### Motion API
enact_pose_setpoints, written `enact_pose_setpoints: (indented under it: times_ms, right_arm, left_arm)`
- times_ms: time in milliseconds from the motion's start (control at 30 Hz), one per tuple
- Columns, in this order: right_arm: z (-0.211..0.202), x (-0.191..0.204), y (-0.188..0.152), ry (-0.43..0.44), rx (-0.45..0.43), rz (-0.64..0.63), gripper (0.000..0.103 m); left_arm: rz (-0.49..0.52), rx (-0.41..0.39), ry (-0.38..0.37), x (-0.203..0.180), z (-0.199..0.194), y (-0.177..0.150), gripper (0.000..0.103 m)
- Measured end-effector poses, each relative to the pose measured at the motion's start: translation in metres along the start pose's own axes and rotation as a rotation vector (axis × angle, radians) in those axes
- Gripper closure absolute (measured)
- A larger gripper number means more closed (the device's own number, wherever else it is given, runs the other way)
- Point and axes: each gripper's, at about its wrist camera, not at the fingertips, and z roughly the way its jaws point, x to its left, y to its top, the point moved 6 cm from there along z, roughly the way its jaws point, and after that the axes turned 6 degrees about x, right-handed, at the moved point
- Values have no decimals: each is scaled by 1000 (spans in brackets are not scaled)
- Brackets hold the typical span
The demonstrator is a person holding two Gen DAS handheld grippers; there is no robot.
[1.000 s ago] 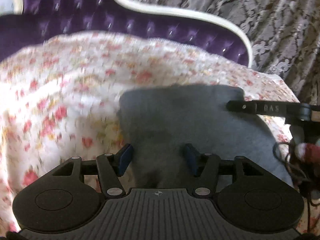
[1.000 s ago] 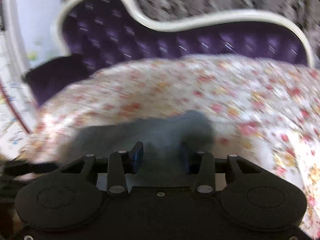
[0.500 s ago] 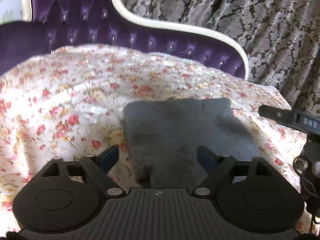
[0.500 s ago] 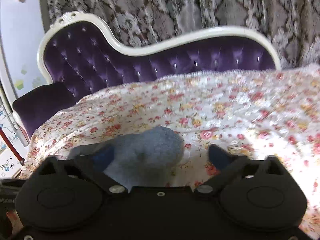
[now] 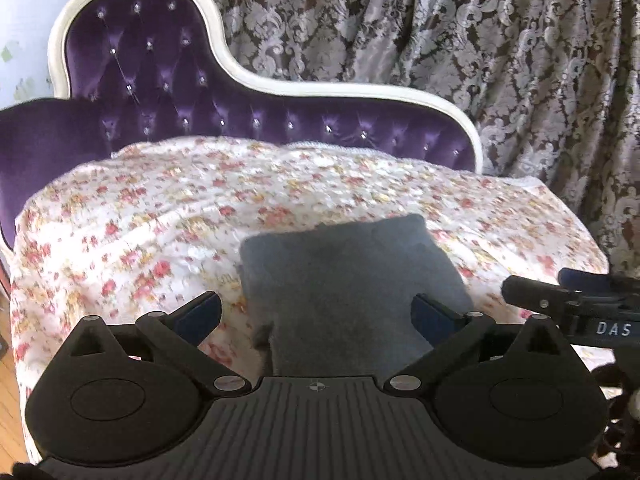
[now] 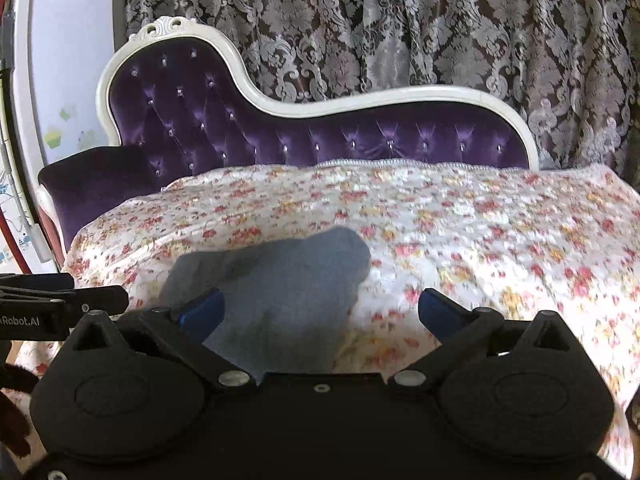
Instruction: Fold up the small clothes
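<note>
A folded grey garment (image 5: 344, 272) lies flat on the floral cover (image 5: 160, 220) of the sofa. My left gripper (image 5: 316, 312) hovers just above its near edge, jaws opening wide, blue pads clear of the cloth on both sides. In the right wrist view the same grey garment (image 6: 280, 280) lies left of centre on the floral cover (image 6: 480, 240). My right gripper (image 6: 322, 308) stands open above its right edge, holding nothing. Each gripper's black finger shows at the edge of the other's view.
A purple tufted sofa back (image 5: 160, 80) with a white frame rises behind the cover. A patterned grey curtain (image 5: 440, 20) hangs behind it. A purple cushion (image 6: 92, 184) sits at the left end. Wooden floor (image 5: 8, 420) shows at the lower left.
Both grippers have opened wide, let go of the grey garment, and pulled back and up from it. The garment now lies folded on the cover.
</note>
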Motion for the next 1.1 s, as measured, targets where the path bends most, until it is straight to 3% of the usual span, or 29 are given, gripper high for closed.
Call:
enact_pose_setpoints:
  times_ms: [100, 300, 667, 833, 1100]
  right_arm:
    - [-5, 1, -7, 26, 41, 24, 0]
    - [-17, 9, -23, 26, 97, 31, 0]
    - [-40, 12, -35, -36, 104, 87, 1]
    - [-41, 10, -39, -112, 150, 102, 1]
    - [-46, 19, -43, -60, 160, 88, 1]
  left_arm:
    - [-2, 14, -3, -5, -8, -5, 0]
    - [67, 1, 169, -15, -24, -8, 0]
    - [107, 41, 295, -21, -39, -16, 0]
    - [89, 75, 292, -19, -37, -20, 1]
    - [24, 137, 252, -14, -31, -31, 1]
